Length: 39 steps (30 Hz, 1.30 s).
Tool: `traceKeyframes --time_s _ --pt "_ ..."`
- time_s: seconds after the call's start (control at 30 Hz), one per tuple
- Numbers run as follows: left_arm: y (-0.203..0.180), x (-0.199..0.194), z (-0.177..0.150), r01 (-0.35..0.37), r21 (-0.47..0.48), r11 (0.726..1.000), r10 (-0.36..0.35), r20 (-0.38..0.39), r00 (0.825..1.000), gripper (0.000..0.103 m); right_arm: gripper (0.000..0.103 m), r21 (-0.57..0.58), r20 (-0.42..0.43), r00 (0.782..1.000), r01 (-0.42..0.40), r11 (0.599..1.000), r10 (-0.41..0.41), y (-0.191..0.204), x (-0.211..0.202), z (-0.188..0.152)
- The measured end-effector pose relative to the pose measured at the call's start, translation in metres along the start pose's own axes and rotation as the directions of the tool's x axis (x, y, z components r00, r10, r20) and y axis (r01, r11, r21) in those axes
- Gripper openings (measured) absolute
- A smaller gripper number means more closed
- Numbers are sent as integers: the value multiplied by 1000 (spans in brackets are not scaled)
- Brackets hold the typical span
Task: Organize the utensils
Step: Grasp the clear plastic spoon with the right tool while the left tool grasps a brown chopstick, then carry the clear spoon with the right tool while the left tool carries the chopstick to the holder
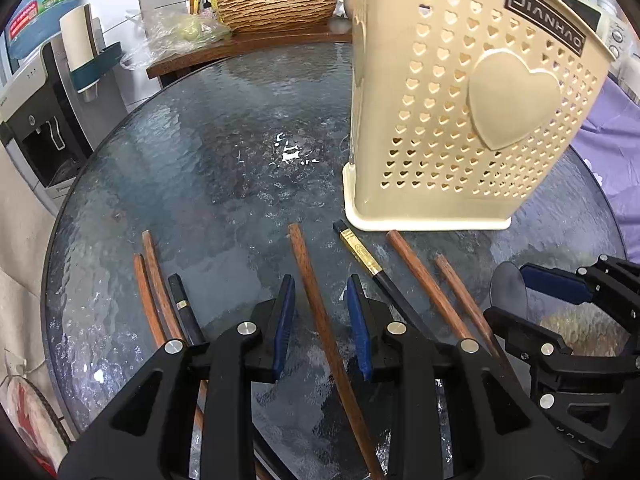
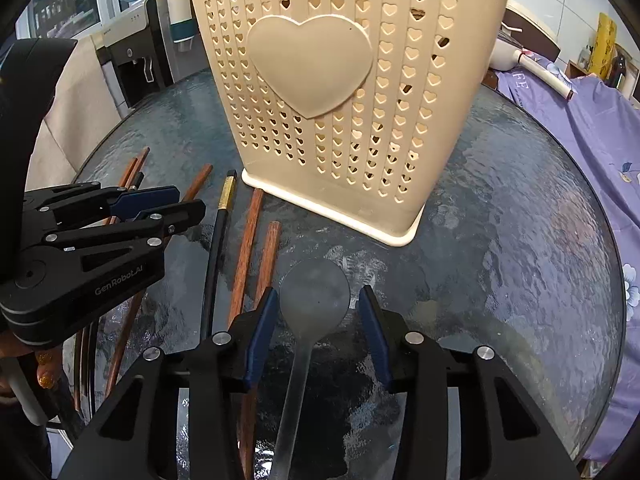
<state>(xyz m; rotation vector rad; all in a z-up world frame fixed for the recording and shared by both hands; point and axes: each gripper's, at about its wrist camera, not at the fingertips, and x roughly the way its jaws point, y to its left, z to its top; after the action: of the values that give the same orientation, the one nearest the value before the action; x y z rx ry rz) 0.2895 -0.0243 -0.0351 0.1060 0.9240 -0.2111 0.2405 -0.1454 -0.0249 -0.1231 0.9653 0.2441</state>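
Left gripper (image 1: 320, 312): jaws apart astride wooden chopstick (image 1: 316, 300). Right gripper (image 2: 316, 320): apart astride spoon (image 2: 314, 292). Holder (image 2: 340, 100) far. Risk: flat spoon slipping on glass table (image 2: 520, 240)

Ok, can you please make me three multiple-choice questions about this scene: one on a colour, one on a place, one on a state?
1. What colour is the utensil holder?
A beige
B green
C red

2. Where is the spoon?
A in the holder
B flat on the glass table, between the fingers of the right gripper
C on the floor

3. How is the left gripper?
A shut, with nothing in it
B open, with a brown chopstick between its pads
C shut on a fork

Answers: 1 A, its pierced wall is beige; 2 B, the bowl of the spoon lies between the blue pads; 3 B, gaps show on both sides of the chopstick.
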Motion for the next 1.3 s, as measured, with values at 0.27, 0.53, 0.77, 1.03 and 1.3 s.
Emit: traceKeyframes --time_s 0.27,0.53,0.77,1.03,1.3 --pt "3 8 11 2 -10 1000 -2 -8 1000 17 35 -1 -10 1000 -3 1000 3 7 5 8" --pt "-1 11 15 3 -32 999 -4 -8 1000 9 35 -2 -4 1000 -11 1000 11 5 5 8" --pt "3 -10 19 28 -64 998 -24 54 998 8 35 20 39 998 -41 999 40 -8 -4 1" --pt "4 -59 21 69 -66 995 -58 158 986 8 35 10 157 985 -77 997 74 -14 -44 -3" --pt "-7 -116 19 91 -26 995 -81 268 960 8 35 -24 237 967 -85 996 88 -13 -85 -4"
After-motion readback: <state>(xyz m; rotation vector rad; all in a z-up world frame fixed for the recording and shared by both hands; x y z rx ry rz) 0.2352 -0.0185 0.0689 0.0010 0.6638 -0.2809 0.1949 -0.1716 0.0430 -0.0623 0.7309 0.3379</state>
